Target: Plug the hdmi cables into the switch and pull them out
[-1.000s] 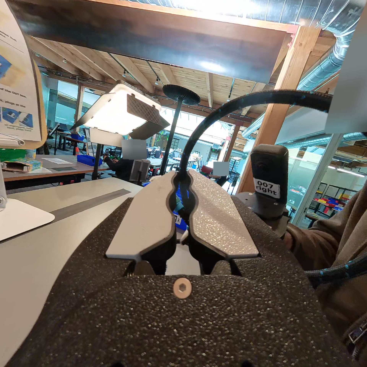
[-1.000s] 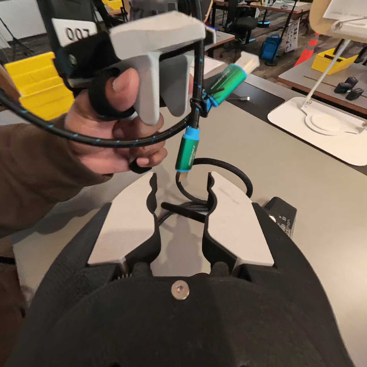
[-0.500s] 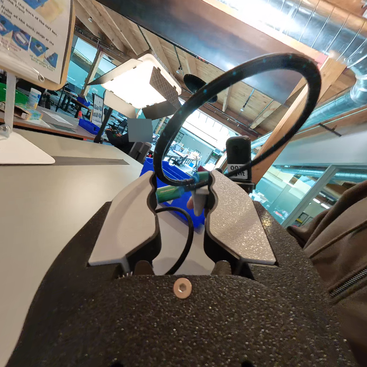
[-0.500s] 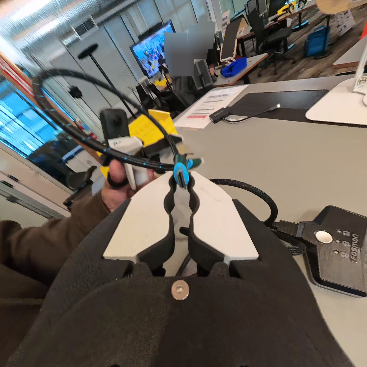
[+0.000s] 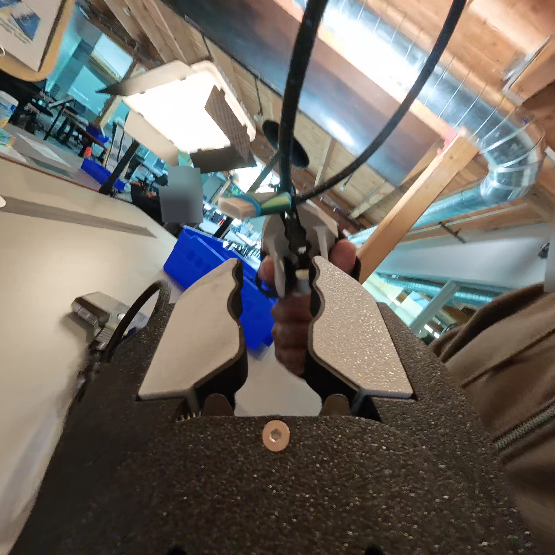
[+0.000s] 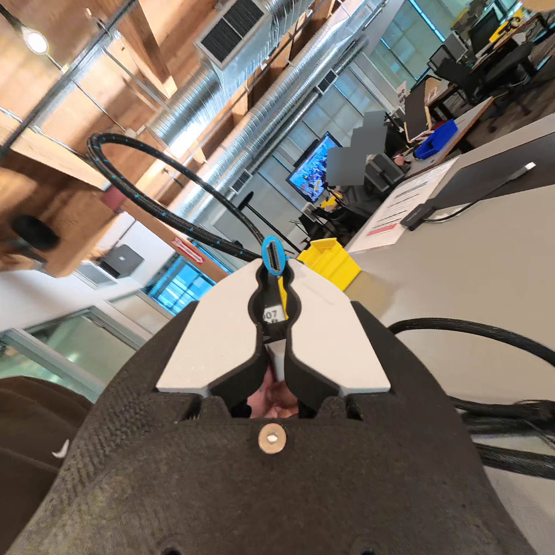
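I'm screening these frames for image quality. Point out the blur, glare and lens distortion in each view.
Left wrist view: glare from the lit lamp panel; motion smear on the grey table and cable plug; the near fingers stay sharp. Right wrist view: blue-rimmed plug crisp; ceiling at upper left streaked; wide-angle lens bends the ducts.

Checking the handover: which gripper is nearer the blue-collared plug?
Right. The right gripper has its jaws closed on the plug at their tips. The left gripper stands open, apart from it, empty.
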### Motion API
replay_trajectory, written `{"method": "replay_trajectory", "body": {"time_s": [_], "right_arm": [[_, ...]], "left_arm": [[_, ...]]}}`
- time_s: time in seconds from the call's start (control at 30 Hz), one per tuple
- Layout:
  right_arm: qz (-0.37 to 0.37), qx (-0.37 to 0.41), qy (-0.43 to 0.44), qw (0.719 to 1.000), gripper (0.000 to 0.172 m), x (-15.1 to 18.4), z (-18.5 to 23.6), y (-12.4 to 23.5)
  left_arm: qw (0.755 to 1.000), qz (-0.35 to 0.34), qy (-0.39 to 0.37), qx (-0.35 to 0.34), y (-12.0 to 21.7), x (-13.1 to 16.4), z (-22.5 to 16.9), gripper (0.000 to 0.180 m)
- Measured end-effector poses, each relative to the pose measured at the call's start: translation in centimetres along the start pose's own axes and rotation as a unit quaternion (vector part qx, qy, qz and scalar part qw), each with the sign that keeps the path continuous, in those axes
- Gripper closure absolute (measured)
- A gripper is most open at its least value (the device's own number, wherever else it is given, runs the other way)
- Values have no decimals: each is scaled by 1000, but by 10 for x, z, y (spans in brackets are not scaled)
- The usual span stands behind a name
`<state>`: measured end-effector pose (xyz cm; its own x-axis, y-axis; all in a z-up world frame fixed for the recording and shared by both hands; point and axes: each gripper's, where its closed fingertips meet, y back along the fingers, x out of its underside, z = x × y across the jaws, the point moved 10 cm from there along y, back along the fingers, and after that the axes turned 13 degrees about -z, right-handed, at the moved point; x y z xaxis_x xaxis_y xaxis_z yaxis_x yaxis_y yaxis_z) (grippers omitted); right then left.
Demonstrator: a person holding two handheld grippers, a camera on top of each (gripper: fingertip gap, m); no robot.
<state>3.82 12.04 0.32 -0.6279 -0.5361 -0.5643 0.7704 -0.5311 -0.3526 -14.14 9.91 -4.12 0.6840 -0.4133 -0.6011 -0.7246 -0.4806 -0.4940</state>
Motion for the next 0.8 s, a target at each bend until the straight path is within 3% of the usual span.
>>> {"method": "replay_trajectory", "body": {"time_s": [0.23,0.33,0.47,0.63,0.8], "right_arm": [[-25,17,-90,995,163,26,-5,-11],[-13,24,-80,996,163,34,-7,-12],[64,57,10,996,169,35,-6,-12],[99,123,136,978,149,21,-5,-3],[91,153,167,970,132,9,-9,-9]], "left_arm": [[994,-89,51,45,-32,-3,4,135],[988,-120,80,60,-34,-10,11,157],[988,-117,76,60,-33,-22,23,165],[992,-107,58,15,-31,-47,40,166],[994,-36,103,31,-42,-41,44,166]]}}
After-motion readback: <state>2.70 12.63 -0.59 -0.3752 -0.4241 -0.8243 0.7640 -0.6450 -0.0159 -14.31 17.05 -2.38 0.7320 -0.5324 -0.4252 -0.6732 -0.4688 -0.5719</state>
